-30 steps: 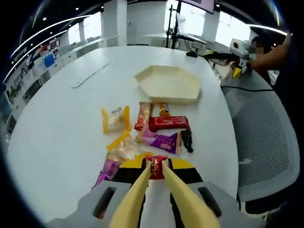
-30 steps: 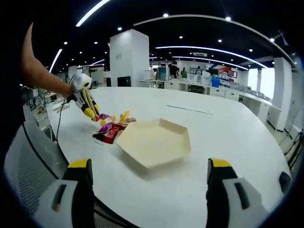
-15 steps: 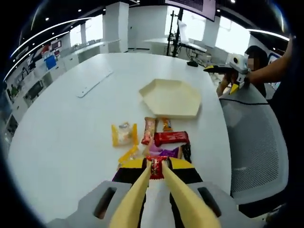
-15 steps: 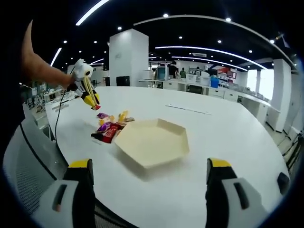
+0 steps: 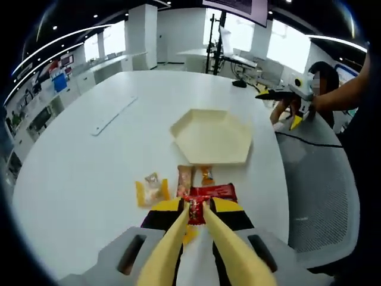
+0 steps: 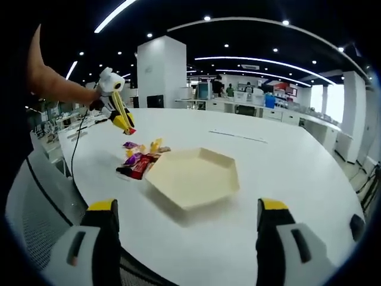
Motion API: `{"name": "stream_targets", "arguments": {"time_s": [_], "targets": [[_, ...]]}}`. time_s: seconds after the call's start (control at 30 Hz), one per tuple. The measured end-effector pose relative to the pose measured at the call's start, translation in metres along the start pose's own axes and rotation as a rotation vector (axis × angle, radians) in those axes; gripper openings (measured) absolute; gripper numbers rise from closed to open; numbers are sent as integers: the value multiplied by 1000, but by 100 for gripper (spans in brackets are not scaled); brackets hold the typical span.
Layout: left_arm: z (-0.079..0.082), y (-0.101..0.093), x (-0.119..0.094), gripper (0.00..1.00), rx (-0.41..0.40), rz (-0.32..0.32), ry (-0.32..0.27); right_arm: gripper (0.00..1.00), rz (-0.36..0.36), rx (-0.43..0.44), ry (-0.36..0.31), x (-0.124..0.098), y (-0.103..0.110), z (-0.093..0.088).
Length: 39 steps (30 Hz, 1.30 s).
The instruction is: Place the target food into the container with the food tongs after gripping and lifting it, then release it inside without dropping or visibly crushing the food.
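Note:
My left gripper [image 5: 196, 211] holds yellow tongs shut on a small red-wrapped snack [image 5: 196, 211], lifted well above the table. Beyond it lies the cream hexagonal tray [image 5: 212, 136], with nothing in it. Several wrapped snacks [image 5: 202, 189] lie on the white table between the tongs and the tray. In the right gripper view the left gripper [image 6: 127, 127] hangs high at the left with the red snack [image 6: 128, 131] at its tips, above the snack pile [image 6: 138, 162]. My right gripper [image 6: 184, 238] stands open in front of the tray [image 6: 193, 177], its fingers [image 6: 102, 232] wide apart.
The round white table [image 5: 77, 155] carries a flat white strip [image 5: 113, 116] at its far left. A grey mesh chair [image 5: 318, 190] stands at the table's right edge. A person's arm [image 6: 50, 89] holds the left gripper. Desks and monitors fill the room behind.
The left gripper has risen higher with the red snack and moved a little toward the tray; the snacks on the table look smaller and farther. The right gripper has stayed in place.

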<state>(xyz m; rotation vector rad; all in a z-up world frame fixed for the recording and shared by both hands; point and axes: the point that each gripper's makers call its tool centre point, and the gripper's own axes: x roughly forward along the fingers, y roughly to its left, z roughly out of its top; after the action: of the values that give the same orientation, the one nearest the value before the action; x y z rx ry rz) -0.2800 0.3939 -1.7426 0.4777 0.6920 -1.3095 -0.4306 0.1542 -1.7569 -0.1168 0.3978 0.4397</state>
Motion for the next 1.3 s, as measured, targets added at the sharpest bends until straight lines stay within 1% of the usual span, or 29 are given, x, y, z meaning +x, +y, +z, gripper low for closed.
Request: {"name": "stream_targets", "arguments": {"time_s": [0.17,0.2,0.37,0.5,0.67,0.77,0.9,0.97,1.07,1.2,1.27,1.3], "targets": [[15,-5,15,13,14,-16,1,96,-4,5,9,0,0,-1],[26,-11,26,13,24,-27,-2,96,-4,0,3,0,-1,0],[39,-14,41,13,41,-46,7,97,-14,6,-3,0,-3,1],[55,-16,58,13,53,-61,9,96,-14,7,-1,0,-3,1],[78,-19,76,14,57,-69,-5,96,-17,14,-2,-1,-4,0],[96,-22,90,14,51,-74,-16,96,-19,18,-3,-1,-4,0],[114,-29,105,14,73,-79,-19,94,-15,21,-3,-1,-4,0],[119,-30,113,14,79,-82,-16,95,-19,28,-2,-1,-6,-1],[127,-37,119,14,94,-94,-20,95,-27,23,-10,-2,-7,0],[133,-44,120,15,124,-107,-34,96,-30,26,-8,-3,-8,-1],[134,-44,120,16,151,-102,-38,96,-28,27,-9,-3,-8,-1],[134,-43,121,16,146,-103,-33,96,-28,27,-7,-3,-8,-1]]}}
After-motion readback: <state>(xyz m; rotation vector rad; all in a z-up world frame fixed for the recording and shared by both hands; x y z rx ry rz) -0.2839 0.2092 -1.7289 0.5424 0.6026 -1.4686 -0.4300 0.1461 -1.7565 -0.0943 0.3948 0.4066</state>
